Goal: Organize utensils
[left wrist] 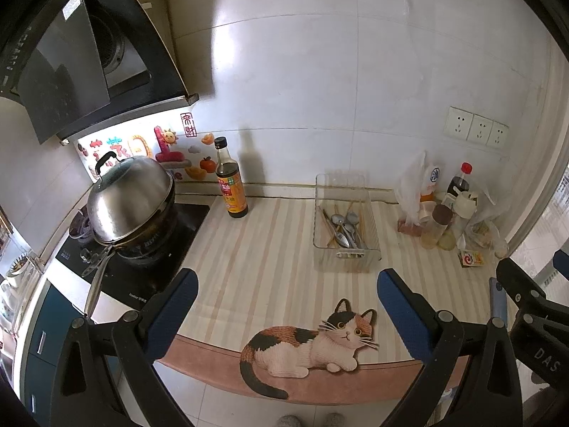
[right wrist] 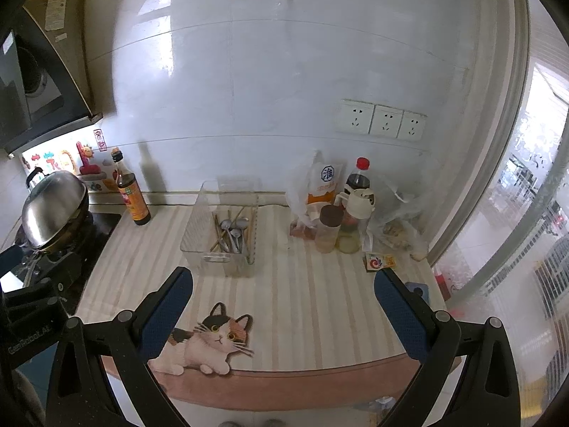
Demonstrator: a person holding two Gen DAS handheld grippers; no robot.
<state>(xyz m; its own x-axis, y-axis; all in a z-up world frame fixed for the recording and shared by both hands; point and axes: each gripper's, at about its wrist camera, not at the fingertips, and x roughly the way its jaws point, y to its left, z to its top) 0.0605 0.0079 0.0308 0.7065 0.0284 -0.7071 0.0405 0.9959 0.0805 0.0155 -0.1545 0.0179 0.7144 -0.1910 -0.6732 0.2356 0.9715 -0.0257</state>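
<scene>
A clear plastic bin point(left wrist: 346, 254) stands on the striped counter mat point(left wrist: 270, 249). In it lie several metal spoons point(left wrist: 343, 226) and wooden chopsticks point(left wrist: 362, 222). The bin also shows in the right wrist view point(right wrist: 213, 258), with the spoons point(right wrist: 233, 233) and chopsticks point(right wrist: 250, 229) inside. My left gripper point(left wrist: 286, 295) is open and empty, held above the mat's near edge, short of the bin. My right gripper point(right wrist: 282, 295) is open and empty, near the front edge, to the right of the bin.
A lidded steel wok point(left wrist: 131, 203) sits on the stove at left. A soy sauce bottle point(left wrist: 230, 185) stands by the wall. Bottles, jars and plastic bags point(right wrist: 350, 210) cluster at the back right. A small box point(right wrist: 380, 261) lies near them. A cat picture point(left wrist: 313, 345) marks the mat's front.
</scene>
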